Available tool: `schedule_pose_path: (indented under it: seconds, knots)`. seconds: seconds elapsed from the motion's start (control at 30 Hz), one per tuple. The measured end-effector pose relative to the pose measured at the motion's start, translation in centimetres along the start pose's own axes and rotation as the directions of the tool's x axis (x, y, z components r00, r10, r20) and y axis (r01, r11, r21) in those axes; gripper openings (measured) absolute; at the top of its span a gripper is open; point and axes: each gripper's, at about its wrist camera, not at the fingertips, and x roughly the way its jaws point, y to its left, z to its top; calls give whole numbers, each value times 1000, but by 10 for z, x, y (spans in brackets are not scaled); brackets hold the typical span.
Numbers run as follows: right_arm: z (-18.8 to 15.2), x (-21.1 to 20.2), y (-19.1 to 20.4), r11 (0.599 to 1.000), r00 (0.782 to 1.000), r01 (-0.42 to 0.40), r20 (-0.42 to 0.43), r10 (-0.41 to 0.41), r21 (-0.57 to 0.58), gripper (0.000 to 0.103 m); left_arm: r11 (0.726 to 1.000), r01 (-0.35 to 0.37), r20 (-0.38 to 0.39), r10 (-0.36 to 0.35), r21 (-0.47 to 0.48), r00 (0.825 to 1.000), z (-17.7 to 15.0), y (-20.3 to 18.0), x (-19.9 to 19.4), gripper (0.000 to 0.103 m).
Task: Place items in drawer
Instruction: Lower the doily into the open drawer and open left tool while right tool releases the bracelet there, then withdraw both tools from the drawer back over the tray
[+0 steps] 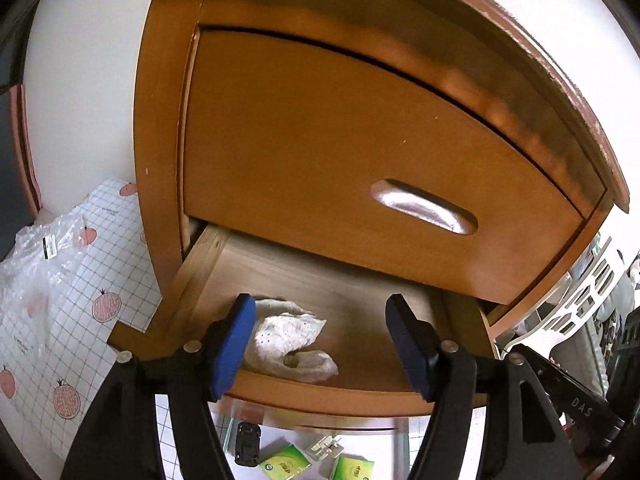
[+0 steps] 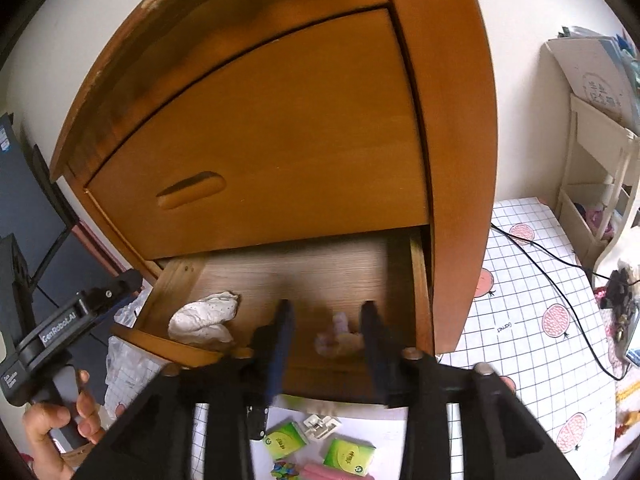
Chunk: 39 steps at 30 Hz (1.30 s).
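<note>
A wooden cabinet has its lower drawer (image 1: 320, 396) pulled out, and the upper drawer (image 1: 320, 152) is closed. A crumpled white cloth (image 1: 288, 340) lies on the drawer floor. My left gripper (image 1: 320, 344) hangs open over it; the cloth is between the blue pads, against the left one. In the right wrist view the same white cloth (image 2: 204, 316) lies at the drawer's (image 2: 176, 280) left. A small, blurred pale pink item (image 2: 338, 336) sits between the fingers of my right gripper (image 2: 326, 340), next to the right finger, with a gap on its other side. A hand holds the left gripper (image 2: 80, 320).
Below the drawer front, on a checked tablecloth (image 2: 520, 320), lie two green packets (image 2: 348, 456), a white clip (image 2: 320, 426), a black piece (image 1: 248, 444) and a pink item (image 2: 328, 472). A clear plastic bag (image 1: 36, 264) lies left of the cabinet. A white shelf (image 2: 600, 160) and a black cable (image 2: 560, 280) are to the right.
</note>
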Motion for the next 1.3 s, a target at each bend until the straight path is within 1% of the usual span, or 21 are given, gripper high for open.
schedule_pose_path:
  seconds: [0.07,0.13,0.2,0.27,0.33,0.37,0.4,0.53,0.6,0.63,0.7,0.73,0.77,0.8,0.9,1.17,1.23,1.3]
  knots:
    - [0,0,0,1000,1000,5,0,-5,-2,42,1000,-12,-11,12,-7,1000,-2,2,4,69]
    - [0,-2,0,1000,1000,10,1,-10,-5,47,1000,-24,-16,23,-6,1000,-2,4,4,69]
    - [0,-3,1,1000,1000,14,5,-14,-7,56,999,-35,-19,35,-2,999,-3,4,5,73]
    - [0,-4,2,1000,1000,18,9,-18,-10,63,999,-43,-22,43,3,999,-5,5,6,81]
    - [-1,-5,3,1000,1000,20,10,-20,-13,67,998,-56,-19,56,5,998,-7,6,6,85]
    - [-1,-5,3,1000,1000,21,10,-21,-15,71,998,-61,-17,61,3,998,-7,7,6,88]
    - [-2,-3,2,1000,1000,20,10,-20,-16,76,998,-62,-15,62,1,998,-8,7,6,89]
    - [-4,-4,5,999,1000,20,9,-20,-29,82,998,-60,-10,60,-5,998,-9,11,4,91]
    - [-4,-5,7,999,1000,23,13,-22,-36,91,998,-59,-3,59,-5,998,-9,12,1,95]
    - [-5,-5,8,999,1000,23,15,-23,-38,93,998,-58,6,58,-4,998,-10,12,-1,96]
    - [-5,-7,10,999,1000,23,22,-22,-44,99,998,-66,22,66,1,998,-11,11,-3,97]
    - [-5,-9,10,999,999,24,25,-23,-47,99,997,-77,27,77,5,997,-11,11,-5,98]
    - [-5,-10,11,998,999,24,28,-23,-51,101,996,-89,36,89,6,995,-12,11,-6,102]
    - [-6,-10,12,998,999,24,31,-22,-55,103,996,-90,41,90,6,995,-12,11,-8,103]
    - [-9,-13,14,997,999,28,40,-26,-69,103,996,-90,66,89,4,994,-14,11,-15,103]
    - [-22,-28,16,996,997,36,70,-30,-83,103,998,-63,82,62,16,995,-27,9,-29,103]
    - [-28,-36,18,996,996,25,89,-17,-89,103,999,-46,96,44,17,994,-33,9,-36,103]
    - [-37,-44,20,996,994,13,113,-2,-90,103,1000,-21,134,19,13,991,-44,10,-46,103]
